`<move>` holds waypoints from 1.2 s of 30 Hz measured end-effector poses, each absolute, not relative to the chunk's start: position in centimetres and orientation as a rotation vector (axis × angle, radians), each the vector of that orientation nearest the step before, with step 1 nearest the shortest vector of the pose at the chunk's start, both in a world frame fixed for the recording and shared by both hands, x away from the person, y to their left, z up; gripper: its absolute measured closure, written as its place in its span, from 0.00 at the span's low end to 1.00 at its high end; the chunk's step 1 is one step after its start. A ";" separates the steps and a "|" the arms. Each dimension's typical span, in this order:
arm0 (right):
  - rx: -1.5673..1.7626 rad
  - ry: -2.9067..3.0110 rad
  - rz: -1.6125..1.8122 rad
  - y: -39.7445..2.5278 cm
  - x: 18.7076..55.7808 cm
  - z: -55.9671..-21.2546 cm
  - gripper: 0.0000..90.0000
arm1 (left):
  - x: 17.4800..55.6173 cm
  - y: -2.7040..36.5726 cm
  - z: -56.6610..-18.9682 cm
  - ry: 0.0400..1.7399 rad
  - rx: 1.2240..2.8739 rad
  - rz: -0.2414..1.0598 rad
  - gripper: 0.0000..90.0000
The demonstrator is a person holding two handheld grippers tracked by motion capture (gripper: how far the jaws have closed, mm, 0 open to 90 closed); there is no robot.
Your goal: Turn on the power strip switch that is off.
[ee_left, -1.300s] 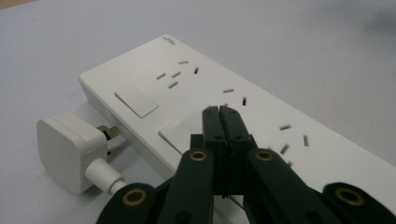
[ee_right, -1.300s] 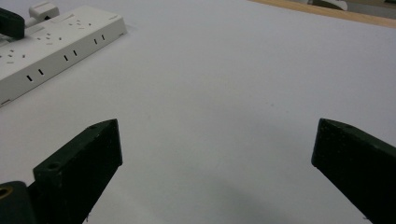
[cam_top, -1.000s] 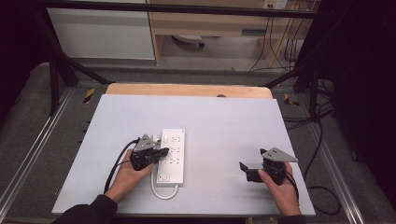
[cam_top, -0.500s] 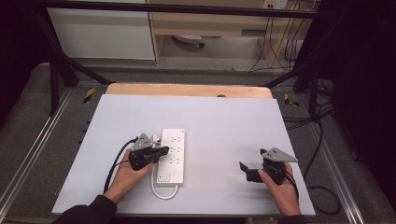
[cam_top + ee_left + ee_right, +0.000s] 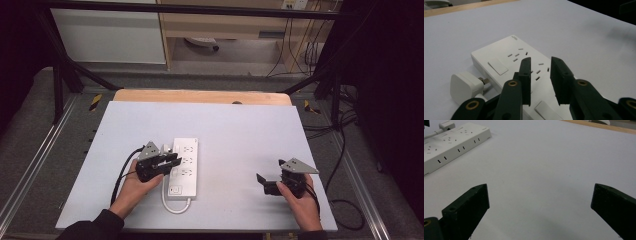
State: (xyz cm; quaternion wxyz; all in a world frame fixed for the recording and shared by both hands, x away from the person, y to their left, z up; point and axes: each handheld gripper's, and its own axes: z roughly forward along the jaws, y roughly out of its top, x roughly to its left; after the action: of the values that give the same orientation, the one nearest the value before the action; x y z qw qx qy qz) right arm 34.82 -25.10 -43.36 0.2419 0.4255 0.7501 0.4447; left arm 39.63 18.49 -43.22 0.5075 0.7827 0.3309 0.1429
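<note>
A white power strip (image 5: 184,167) lies lengthwise on the white table, its short cable (image 5: 175,207) looping at the near end. A white plug (image 5: 167,148) lies against the strip's left side; in the left gripper view the plug (image 5: 465,86) points its prongs at the strip (image 5: 506,58). My left gripper (image 5: 174,161) hovers over the strip's left edge. Its jaws (image 5: 540,62) stand a narrow gap apart with nothing between them. My right gripper (image 5: 265,184) rests near the table's front right, wide open (image 5: 540,195) over bare table. From there the strip (image 5: 451,142) lies far off.
The white table top (image 5: 240,130) ends in a wooden strip (image 5: 200,96) at the back. Black frame bars and hanging cables (image 5: 340,150) stand to the right of the table. Shelving (image 5: 220,30) lies beyond the far edge.
My left gripper has shifted very slightly left beside the strip. The right gripper has not moved.
</note>
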 end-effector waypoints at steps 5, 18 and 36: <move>1.166 2.052 1.215 -25.1 34.8 -43.4 0.03 | 39.6 18.5 -43.0 0.799 1.867 0.355 0.71; 1.163 2.053 1.215 -25.1 34.8 -43.4 0.03 | 39.6 18.7 -42.6 0.801 1.834 0.344 0.52; 1.165 2.055 1.217 -25.1 34.8 -43.4 0.02 | 39.3 18.6 -42.0 0.814 1.805 0.347 0.18</move>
State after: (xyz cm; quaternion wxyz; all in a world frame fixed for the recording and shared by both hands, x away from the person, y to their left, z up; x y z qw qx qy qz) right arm 34.82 -25.07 -43.38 0.2398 0.4257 0.7506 0.4448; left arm 39.33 18.62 -42.04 0.5362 0.7580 0.3417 0.1458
